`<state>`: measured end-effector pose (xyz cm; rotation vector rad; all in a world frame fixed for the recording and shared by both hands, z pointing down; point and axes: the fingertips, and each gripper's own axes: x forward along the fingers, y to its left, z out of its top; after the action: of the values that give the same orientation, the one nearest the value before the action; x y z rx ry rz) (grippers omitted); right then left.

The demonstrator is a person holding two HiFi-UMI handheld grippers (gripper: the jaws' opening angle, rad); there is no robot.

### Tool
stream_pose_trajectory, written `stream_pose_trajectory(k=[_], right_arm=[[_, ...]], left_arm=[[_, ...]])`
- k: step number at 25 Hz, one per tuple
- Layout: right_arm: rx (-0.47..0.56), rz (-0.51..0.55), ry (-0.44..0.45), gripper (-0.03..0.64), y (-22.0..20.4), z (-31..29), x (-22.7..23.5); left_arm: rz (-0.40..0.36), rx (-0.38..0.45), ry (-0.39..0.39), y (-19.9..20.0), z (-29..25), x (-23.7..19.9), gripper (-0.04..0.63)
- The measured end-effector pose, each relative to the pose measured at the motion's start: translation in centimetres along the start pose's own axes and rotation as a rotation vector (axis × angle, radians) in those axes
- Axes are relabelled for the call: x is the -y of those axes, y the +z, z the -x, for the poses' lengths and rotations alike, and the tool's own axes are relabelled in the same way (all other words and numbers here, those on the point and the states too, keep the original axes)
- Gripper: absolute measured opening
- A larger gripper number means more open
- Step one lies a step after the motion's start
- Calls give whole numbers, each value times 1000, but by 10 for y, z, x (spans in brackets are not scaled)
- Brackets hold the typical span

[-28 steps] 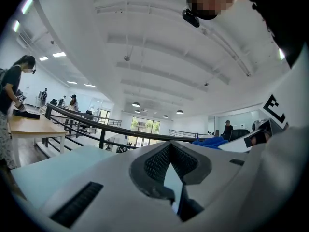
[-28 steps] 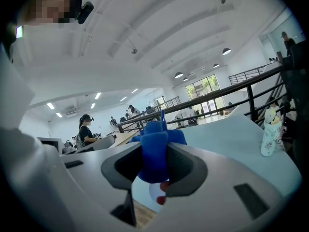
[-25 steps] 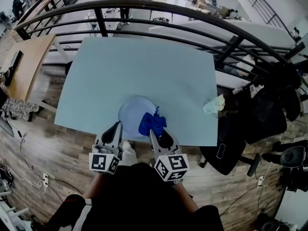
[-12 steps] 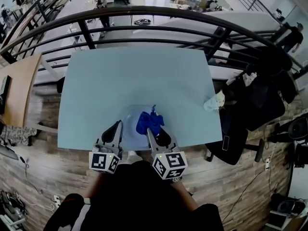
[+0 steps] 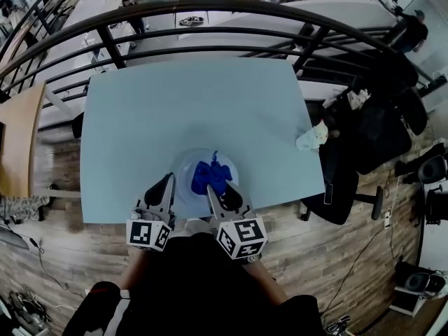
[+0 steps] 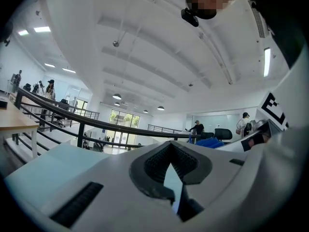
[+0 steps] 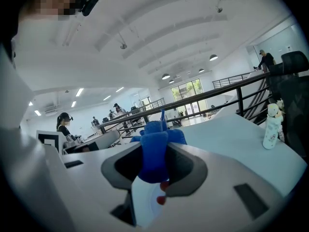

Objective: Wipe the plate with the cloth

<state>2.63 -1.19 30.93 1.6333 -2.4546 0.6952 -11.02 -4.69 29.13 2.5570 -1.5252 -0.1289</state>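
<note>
Firmly, right gripper [image 5: 215, 189] on cloth [image 5: 208, 176], left gripper [image 5: 165, 185] on plate [image 5: 185, 169] rim.

The blue cloth [image 5: 210, 176] looks soft and fuzzy; the plate [image 5: 183, 194] is smooth with a faint sheen. The table [image 5: 189, 110] top is matt and even, and the floor [image 5: 63, 257] shows grained wood planks.

Pale table [image 5: 196, 110]; black railing [image 5: 210, 9]; office chair [image 5: 381, 142].
</note>
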Motion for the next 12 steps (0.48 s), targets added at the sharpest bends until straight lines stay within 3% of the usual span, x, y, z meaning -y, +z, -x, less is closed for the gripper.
stream_pose_trajectory(k=[12], right_arm=[[-83, -38, 13, 118, -28, -22, 8]], left_arm=[[15, -72, 29, -21, -6, -11, 2]])
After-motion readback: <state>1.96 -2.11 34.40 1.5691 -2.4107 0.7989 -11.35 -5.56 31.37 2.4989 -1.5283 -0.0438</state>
